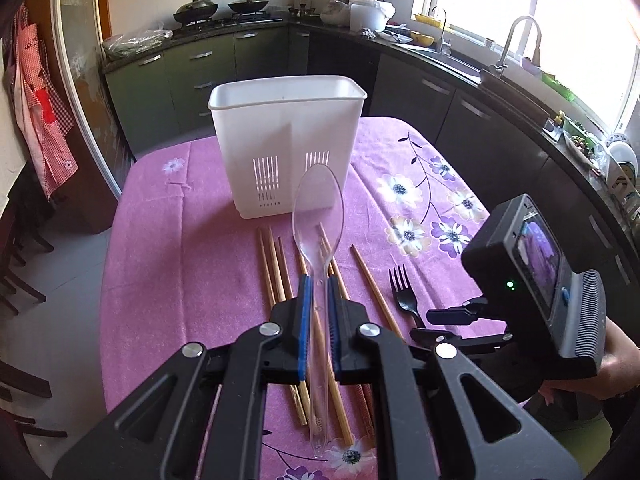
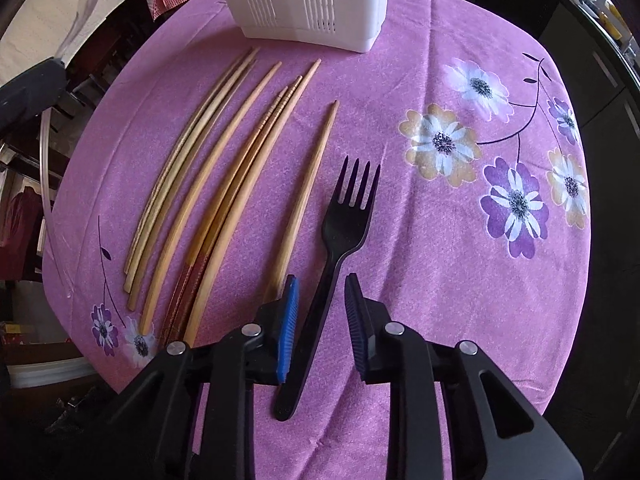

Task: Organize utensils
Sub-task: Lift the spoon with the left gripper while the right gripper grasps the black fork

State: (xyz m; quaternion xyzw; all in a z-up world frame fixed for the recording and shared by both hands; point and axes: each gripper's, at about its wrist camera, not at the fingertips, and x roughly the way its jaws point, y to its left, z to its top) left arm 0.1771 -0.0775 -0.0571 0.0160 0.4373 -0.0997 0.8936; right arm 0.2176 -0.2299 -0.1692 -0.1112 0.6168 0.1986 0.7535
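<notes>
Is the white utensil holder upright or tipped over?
Upright. The white utensil holder stands on its base on the purple tablecloth, open rim facing up. The visible part of its inside looks empty.

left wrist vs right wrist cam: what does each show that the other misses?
Left wrist only: the clear plastic spoon clamped in the left gripper, the open top of the white slotted plastic caddy, and the kitchen counters.

Right wrist only: the right gripper straddling the black plastic fork's handle, pads not touching.

Both: the caddy, the fork, the wooden chopsticks and the purple floral tablecloth.
</notes>
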